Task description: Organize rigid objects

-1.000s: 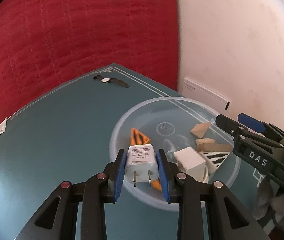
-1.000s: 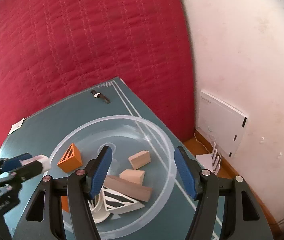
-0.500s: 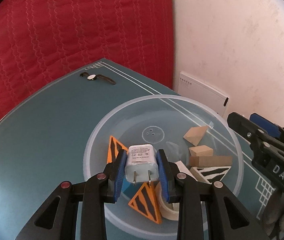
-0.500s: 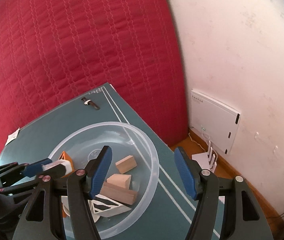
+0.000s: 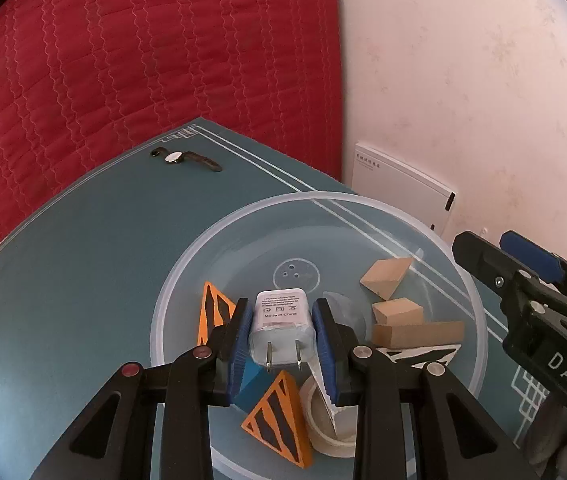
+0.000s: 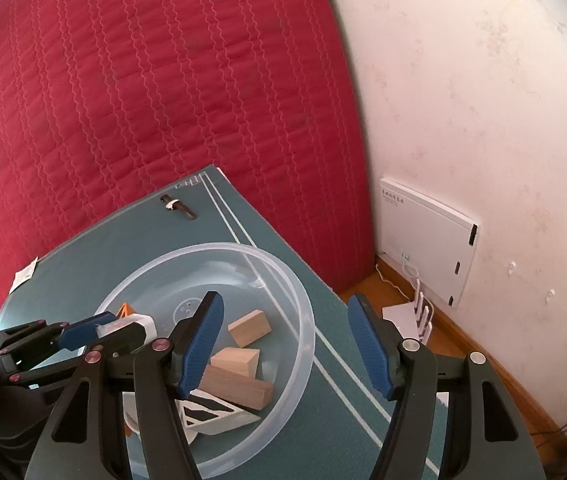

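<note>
Left tongs (image 5: 282, 340) clamp a white charger (image 5: 280, 326), seemingly above the bowl (image 5: 363, 200); right tongs (image 6: 283, 344) gape empty

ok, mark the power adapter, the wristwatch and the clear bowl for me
power adapter (image 5: 281, 318): left wrist view, white labelled face between the pads.
wristwatch (image 5: 173, 156): left wrist view, round pale dial.
clear bowl (image 6: 307, 320): right wrist view, right rim.

Counted: one bowl (image 5: 363, 208), one charger (image 5: 279, 328), three plain wood blocks (image 5: 397, 310), two orange striped wedges (image 5: 279, 420), one watch (image 5: 181, 158).
</note>
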Available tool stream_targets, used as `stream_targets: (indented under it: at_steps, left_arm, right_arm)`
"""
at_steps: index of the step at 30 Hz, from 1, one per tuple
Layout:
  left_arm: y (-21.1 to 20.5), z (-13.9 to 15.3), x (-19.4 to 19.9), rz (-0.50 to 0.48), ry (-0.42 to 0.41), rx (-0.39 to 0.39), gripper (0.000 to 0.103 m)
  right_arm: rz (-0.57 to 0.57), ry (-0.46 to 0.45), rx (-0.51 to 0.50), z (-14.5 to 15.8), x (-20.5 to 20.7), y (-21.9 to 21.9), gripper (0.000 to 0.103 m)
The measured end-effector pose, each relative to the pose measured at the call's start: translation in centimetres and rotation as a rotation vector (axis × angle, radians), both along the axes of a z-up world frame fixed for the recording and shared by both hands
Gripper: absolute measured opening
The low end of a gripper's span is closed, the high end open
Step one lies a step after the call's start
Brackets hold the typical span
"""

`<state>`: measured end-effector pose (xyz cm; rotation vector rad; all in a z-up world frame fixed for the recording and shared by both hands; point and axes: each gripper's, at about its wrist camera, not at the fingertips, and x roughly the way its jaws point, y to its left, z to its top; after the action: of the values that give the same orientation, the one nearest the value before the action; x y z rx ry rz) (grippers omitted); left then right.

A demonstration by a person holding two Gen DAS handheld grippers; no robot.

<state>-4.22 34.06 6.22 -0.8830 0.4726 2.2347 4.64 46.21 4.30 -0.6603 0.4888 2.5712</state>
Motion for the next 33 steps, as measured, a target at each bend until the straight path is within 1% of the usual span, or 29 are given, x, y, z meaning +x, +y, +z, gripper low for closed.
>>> stream_targets:
  at_steps: [2,4,5,6,9,17,19,21,25,26,28,30,33]
  left_arm:
    - [-0.1,0.0,0.0,0.004,0.001,0.002,0.034]
    - [-0.1,0.0,0.0,0.009,-0.003,0.005,0.042]
    - [-0.2,0.0,0.0,0.013,0.0,0.007,0.053]
    - [-0.3,0.1,0.0,0.017,0.005,0.013,0.061]
    - [-0.6,0.4,0.0,0.02,0.012,0.024,0.072]
    - [-1.5,0.5,-0.3,0.041,0.012,0.031,0.076]
    - [-1.9,0.6,-0.4,0.055,0.007,0.033,0.08]
    - [-2.5,0.7,-0.6,0.075,0.008,0.038,0.09]
    - [-3.3,1.1,-0.6,0.111,0.03,0.04,0.1]
    - [-3.6,1.2,-0.6,0.121,0.036,0.041,0.103]
    - [-4.1,1.4,-0.5,0.133,0.043,0.039,0.103]
    - [-4.5,1.6,-0.4,0.146,0.053,0.035,0.103]
    - [-5.0,1.8,-0.2,0.168,0.073,0.026,0.103]
  right_arm:
    - [-0.002,0.0,-0.002,0.0,0.0,0.1,0.066]
    - [-0.004,-0.001,-0.004,-0.1,0.0,0.2,0.066]
    - [-0.005,-0.001,-0.005,-0.2,0.1,0.2,0.066]
    - [-0.008,-0.002,-0.006,-0.2,0.1,0.3,0.066]
    - [-0.01,-0.004,-0.008,-0.2,0.1,0.4,0.066]
    - [-0.007,-0.009,-0.005,-0.2,0.1,0.4,0.066]
    - [-0.008,-0.011,-0.005,-0.3,0.2,0.4,0.066]
    - [-0.008,-0.013,-0.004,-0.3,0.2,0.4,0.066]
    - [-0.007,-0.016,-0.001,-0.3,0.5,0.3,0.066]
    - [-0.007,-0.016,0.0,-0.3,0.5,0.3,0.067]
    - [-0.007,-0.016,0.0,-0.3,0.5,0.3,0.069]
    - [-0.008,-0.014,-0.001,-0.3,0.5,0.3,0.077]
    - [-0.013,-0.005,-0.006,-0.2,0.7,0.4,0.081]
